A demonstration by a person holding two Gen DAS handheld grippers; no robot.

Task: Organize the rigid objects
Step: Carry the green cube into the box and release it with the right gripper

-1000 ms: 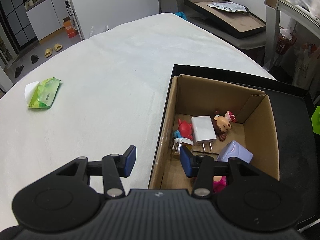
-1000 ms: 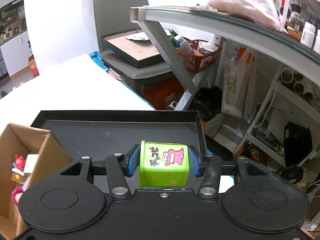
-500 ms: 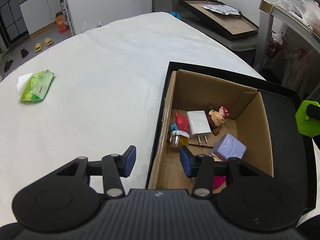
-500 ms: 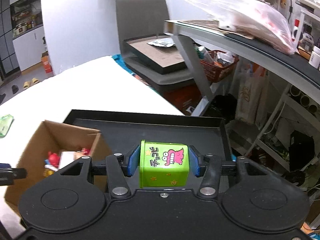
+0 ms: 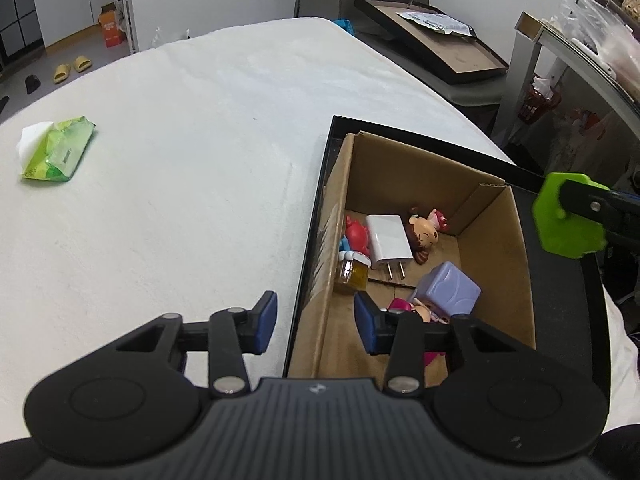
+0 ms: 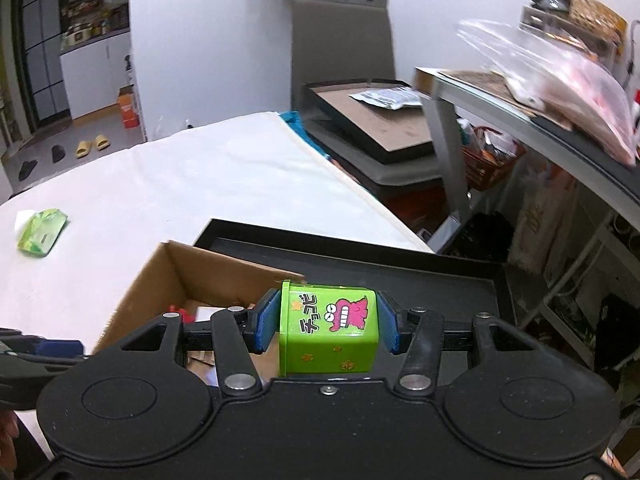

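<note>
An open cardboard box (image 5: 496, 248) stands in a black tray (image 5: 420, 136) on the white table. Inside lie a white charger (image 5: 388, 240), a purple cube (image 5: 448, 290), small doll figures (image 5: 424, 236) and a little bottle (image 5: 352, 272). My left gripper (image 5: 316, 324) straddles the box's near left wall, one finger outside and one inside. Its jaws are closing and the pads stand clear of the cardboard. My right gripper (image 6: 327, 326) is shut on a green cartoon tin (image 6: 328, 328). It holds the tin (image 5: 568, 216) in the air just past the box's right wall.
A green wipes pack (image 5: 56, 156) lies far left on the table. Beyond the table's far edge a second black tray (image 5: 432, 40) rests on a chair. A grey shelf (image 6: 520, 120) with a plastic bag and clutter stands to the right.
The right gripper has carried the green tin up and leftward, from over the tray to beside the box's right wall. The left jaws have narrowed slightly around the box wall.
</note>
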